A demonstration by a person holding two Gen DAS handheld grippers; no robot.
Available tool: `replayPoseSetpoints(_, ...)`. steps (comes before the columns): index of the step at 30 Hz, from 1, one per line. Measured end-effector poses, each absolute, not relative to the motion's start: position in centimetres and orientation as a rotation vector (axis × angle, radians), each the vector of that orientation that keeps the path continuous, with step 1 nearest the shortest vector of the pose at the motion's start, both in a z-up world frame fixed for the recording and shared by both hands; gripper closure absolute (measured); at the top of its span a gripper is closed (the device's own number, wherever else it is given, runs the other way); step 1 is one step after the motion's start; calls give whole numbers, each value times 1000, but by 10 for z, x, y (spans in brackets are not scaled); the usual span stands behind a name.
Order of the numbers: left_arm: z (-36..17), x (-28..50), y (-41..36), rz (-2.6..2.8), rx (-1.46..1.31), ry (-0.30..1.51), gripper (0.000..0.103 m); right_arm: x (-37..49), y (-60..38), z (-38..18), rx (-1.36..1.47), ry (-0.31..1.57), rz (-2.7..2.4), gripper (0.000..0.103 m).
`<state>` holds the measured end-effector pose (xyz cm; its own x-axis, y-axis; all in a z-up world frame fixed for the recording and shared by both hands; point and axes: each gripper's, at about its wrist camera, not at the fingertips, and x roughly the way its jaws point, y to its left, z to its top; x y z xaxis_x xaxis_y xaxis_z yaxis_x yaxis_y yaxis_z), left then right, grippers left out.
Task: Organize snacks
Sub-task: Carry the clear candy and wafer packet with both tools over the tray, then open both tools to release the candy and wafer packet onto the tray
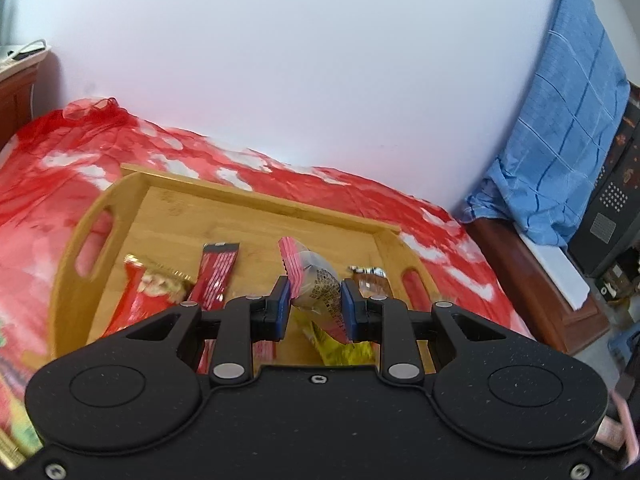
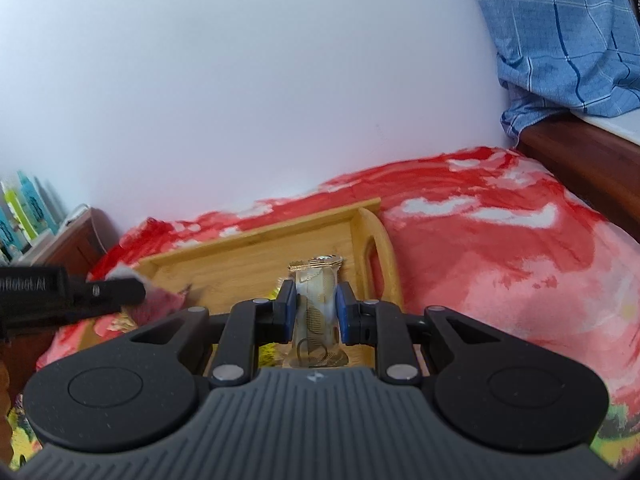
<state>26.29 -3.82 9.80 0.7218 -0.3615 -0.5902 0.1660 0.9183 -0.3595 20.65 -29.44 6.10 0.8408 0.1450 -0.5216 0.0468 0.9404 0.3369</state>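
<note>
Above the wooden tray (image 1: pixel 256 204), left tongs (image 1: pixel 314 298) pinched a silver-pink packet (image 1: pixel 316 280); bare tray floor lay toward its far rim. Three packets showed flat there in the left view. Only the right view showed right tongs (image 2: pixel 316 304) pinching a gold-patterned packet (image 2: pixel 318 300).

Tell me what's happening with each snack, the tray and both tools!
Left tool: shut on silver-and-pink snack packet.
Right tool: shut on clear gold-patterned snack packet.
Wooden bamboo tray: lying on the red cloth, holding snacks.
Red rectangular stick packet: lying flat in tray.
</note>
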Motion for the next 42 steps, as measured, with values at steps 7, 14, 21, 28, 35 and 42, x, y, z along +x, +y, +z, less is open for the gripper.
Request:
replayPoseSetpoints(7,70,306,-46,-263,-363,718,81,218,-294,48,339,632,51,78)
replayPoseSetpoints(14,46,324,-51,-239,-348,735,94,223,-291,40,341,671,54,78)
replayPoseSetpoints(21,40,318,-50,-217,-279,736,93,228,-290,34,353,703,60,77)
replayPoseSetpoints(28,45,304,-49,-220,-193,723,92,229,-288,31,357,722,74,75)
replayPoseSetpoints(35,46,289,-50,-211,-145,731,88,229,-290,30,373,725,71,67)
replayPoseSetpoints(42,55,269,-51,-207,-90,711,59,221,-282,36,347,691,70,41)
